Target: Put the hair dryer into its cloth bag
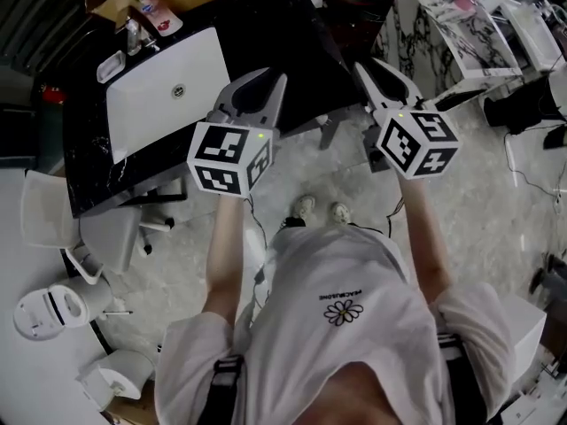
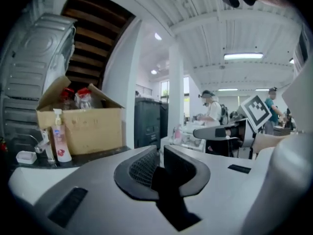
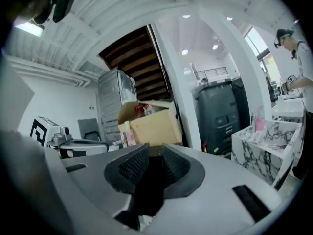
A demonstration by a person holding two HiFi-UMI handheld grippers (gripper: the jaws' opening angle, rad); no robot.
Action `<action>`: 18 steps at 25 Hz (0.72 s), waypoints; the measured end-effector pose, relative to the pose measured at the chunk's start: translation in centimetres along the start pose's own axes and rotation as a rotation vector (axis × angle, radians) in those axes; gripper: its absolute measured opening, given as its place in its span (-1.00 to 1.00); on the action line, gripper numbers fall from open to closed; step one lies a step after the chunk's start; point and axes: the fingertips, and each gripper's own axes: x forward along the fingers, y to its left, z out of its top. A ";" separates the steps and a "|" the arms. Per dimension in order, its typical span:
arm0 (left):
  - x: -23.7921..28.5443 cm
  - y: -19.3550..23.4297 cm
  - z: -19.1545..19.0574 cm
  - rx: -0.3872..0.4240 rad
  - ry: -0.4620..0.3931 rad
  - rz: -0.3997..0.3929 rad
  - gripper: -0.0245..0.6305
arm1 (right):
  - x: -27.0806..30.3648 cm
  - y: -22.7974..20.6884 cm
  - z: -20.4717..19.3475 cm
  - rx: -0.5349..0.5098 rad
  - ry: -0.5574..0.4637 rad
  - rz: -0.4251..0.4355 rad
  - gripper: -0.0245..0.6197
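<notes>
Left gripper [image 1: 278,80]: held up by the black counter [image 1: 266,34], jaws a slit apart, nothing gripped.
Right gripper [image 1: 367,67]: held up alongside, jaws slightly parted, nothing gripped.
Hair dryer, cloth bag: seen in no view.

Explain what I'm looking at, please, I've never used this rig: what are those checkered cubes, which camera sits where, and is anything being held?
There is no robot arm here. A person holds a two-jaw gripper in each hand, and the checkered cubes are part of those grippers. The head view comes from a camera on the person's head, looking down on their arms, shoes and the floor. The other two views ride on the grippers and look along their jaws.

The left gripper has its jaws a narrow gap apart with nothing between them. The right gripper is also open and empty. Both are held up in the air, touching nothing.

On the black table lies a flat white item, possibly the cloth bag. At its far end stand a cardboard box and a pump bottle. No hair dryer is visible.
</notes>
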 end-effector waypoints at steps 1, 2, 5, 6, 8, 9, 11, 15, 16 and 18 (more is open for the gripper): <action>-0.3 0.4 1.5 0.001 -0.042 0.036 -0.77 | -0.2 0.0 1.5 0.003 -0.049 -0.008 -0.71; -0.7 0.8 2.9 0.007 -0.081 0.075 -0.82 | -0.4 -0.1 2.9 0.006 -0.092 -0.016 -0.79; -2.0 1.5 6.1 0.012 -0.175 0.186 -0.87 | -1.2 0.2 5.7 -0.006 -0.190 -0.041 -0.85; -2.4 1.6 6.7 0.000 -0.202 0.217 -0.87 | -1.5 0.4 6.3 -0.016 -0.215 -0.049 -0.87; -3.3 1.6 7.3 -0.032 -0.255 0.274 -0.88 | -2.1 1.0 7.1 -0.045 -0.258 -0.061 -0.88; -3.8 1.5 7.3 -0.048 -0.280 0.299 -0.88 | -2.4 1.4 7.3 -0.064 -0.278 -0.065 -0.88; -4.9 1.3 7.1 -0.067 -0.323 0.348 -0.88 | -3.1 2.2 7.6 -0.116 -0.313 -0.079 -0.89; -6.5 0.7 6.1 -0.032 -0.353 0.433 -0.88 | -4.4 2.9 6.9 -0.224 -0.341 -0.108 -0.89; -6.7 0.6 5.8 -0.023 -0.355 0.448 -0.88 | -4.5 3.0 6.5 -0.238 -0.339 -0.110 -0.89; -7.1 0.2 5.3 -0.015 -0.357 0.467 -0.88 | -4.6 3.1 5.4 -0.256 -0.321 -0.108 -0.89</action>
